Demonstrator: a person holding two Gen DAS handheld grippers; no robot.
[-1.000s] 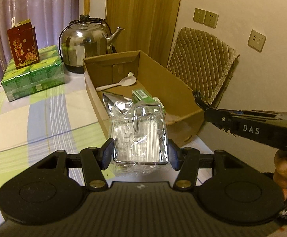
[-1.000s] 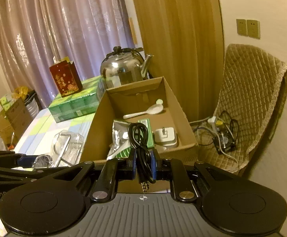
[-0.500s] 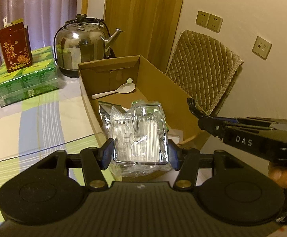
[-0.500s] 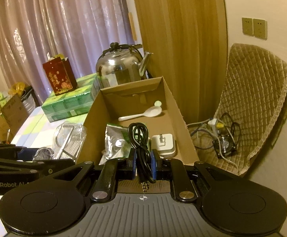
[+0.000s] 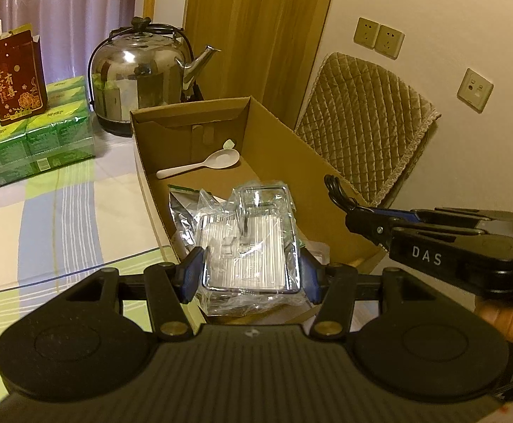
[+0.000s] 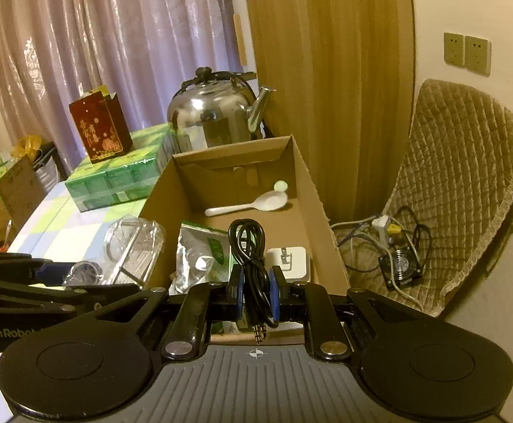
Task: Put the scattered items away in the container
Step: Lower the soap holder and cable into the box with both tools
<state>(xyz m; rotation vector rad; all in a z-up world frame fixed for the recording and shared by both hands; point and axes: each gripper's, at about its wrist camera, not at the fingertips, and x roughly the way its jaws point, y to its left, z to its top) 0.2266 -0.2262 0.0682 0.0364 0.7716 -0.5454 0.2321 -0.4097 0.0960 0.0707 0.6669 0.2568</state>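
Left tongs (image 5: 249, 275) clamped on bagged clear case (image 5: 247, 246); right tongs (image 6: 256, 298) gripping coiled black cable (image 6: 251, 246), both over near end of cardboard box (image 6: 306, 190).

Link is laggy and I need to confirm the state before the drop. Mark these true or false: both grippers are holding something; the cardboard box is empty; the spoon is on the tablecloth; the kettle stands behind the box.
1. Both grippers are holding something. True: the left gripper is shut on the plastic-wrapped clear item, the right gripper on the black audio cable.
2. The cardboard box is empty. False: it holds a white spoon, a foil packet and a white charger.
3. The spoon is on the tablecloth. False: it lies in the box.
4. The kettle stands behind the box. True.
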